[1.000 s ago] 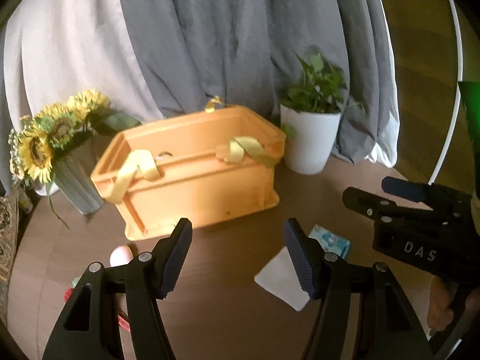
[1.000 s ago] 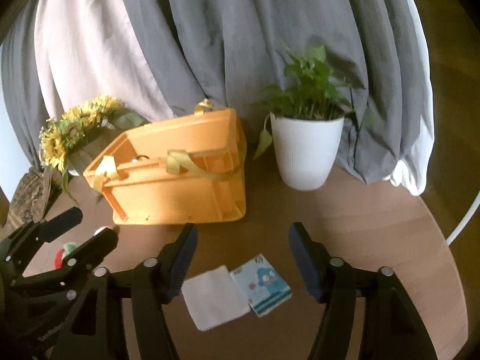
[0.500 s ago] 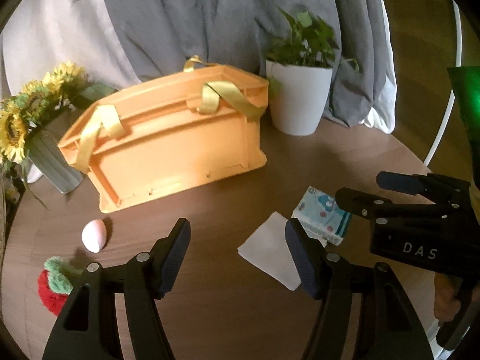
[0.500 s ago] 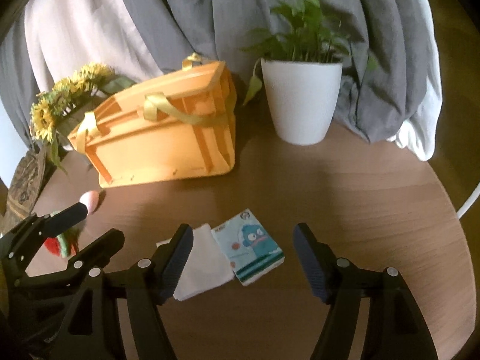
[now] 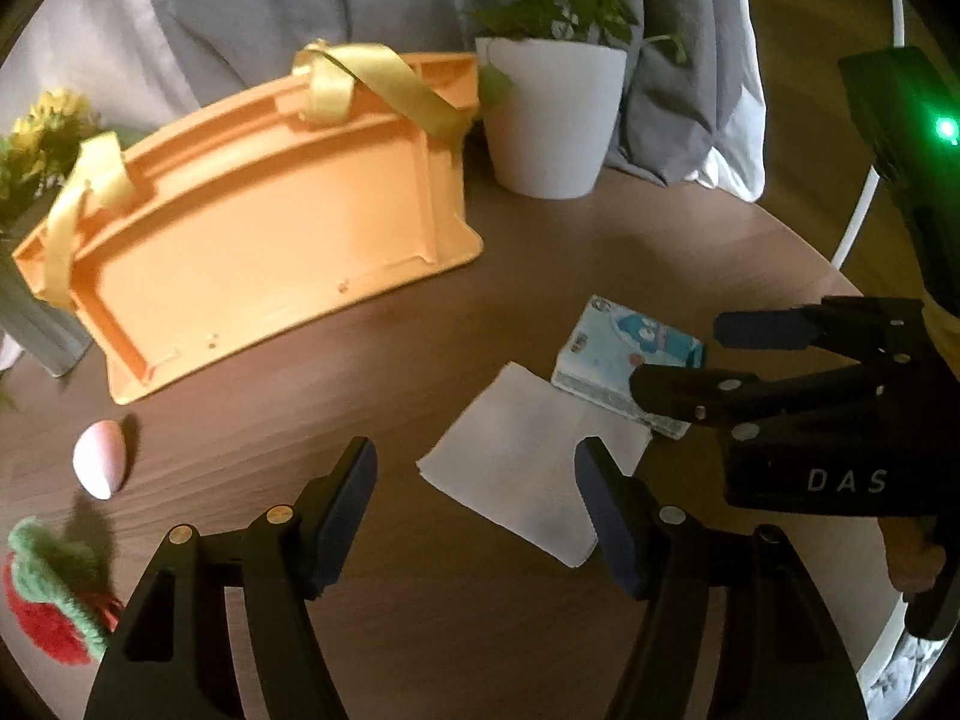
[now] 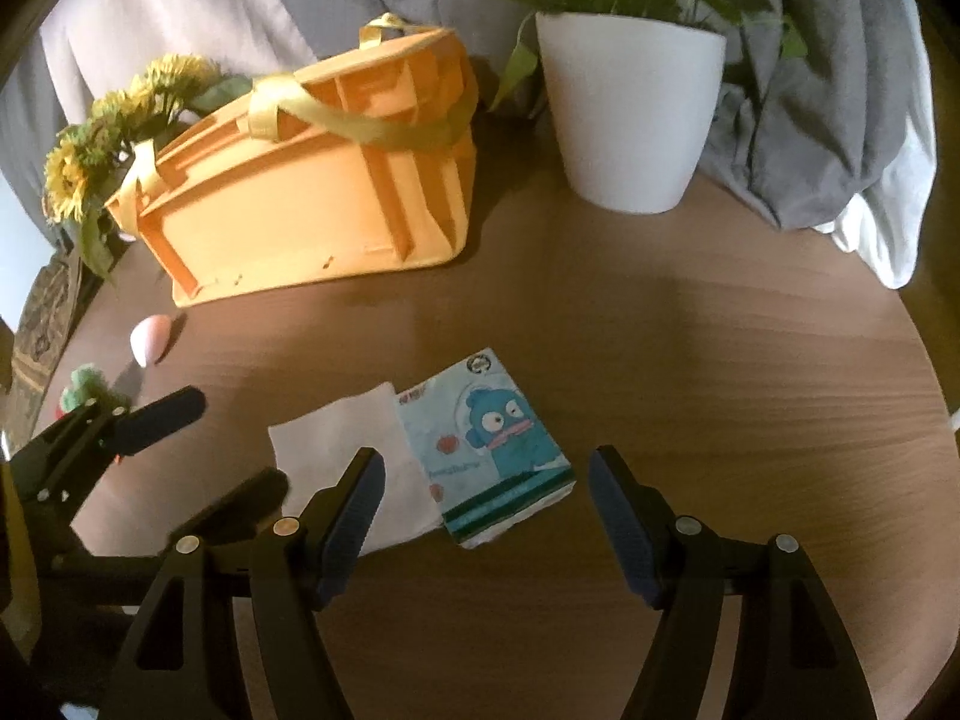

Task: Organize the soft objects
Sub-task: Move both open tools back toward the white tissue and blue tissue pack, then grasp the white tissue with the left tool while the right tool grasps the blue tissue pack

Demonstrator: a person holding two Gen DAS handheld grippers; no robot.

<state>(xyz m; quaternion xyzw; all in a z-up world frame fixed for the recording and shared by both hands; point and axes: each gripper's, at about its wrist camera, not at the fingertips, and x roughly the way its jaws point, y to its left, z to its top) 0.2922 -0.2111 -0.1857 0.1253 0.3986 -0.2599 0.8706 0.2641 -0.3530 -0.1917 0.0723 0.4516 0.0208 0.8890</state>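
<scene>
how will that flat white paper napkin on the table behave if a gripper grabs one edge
The flat white paper napkin looks thin, so it would probably droop limply. It likely weighs almost nothing. Lying flush on the wooden table, its edge may be hard to catch.

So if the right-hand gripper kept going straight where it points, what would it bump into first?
Probably the blue cartoon tissue pack, lying between the open right gripper's fingers; depth is uncertain.

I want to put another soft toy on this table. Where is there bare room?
Free: the wood right of the tissue pack, out to the table edge and up toward the white plant pot. Also the strip between orange basket and white napkin. The left is crowded: pink sponge, knitted strawberry.
</scene>
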